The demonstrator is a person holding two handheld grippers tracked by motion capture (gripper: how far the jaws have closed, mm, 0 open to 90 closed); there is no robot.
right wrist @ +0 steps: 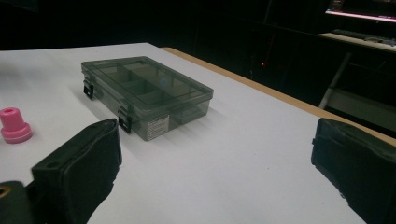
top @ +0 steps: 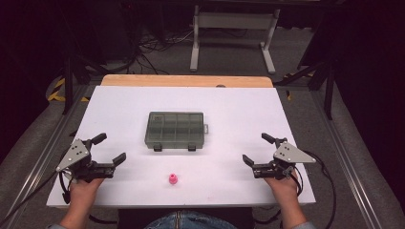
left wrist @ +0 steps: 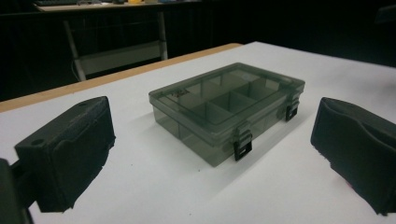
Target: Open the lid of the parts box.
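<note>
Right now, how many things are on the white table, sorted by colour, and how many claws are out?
Grey: 1, the box
Pink: 1, the knob
Black claws: 2, left claw and right claw, both open and holding nothing
Total: 4
</note>
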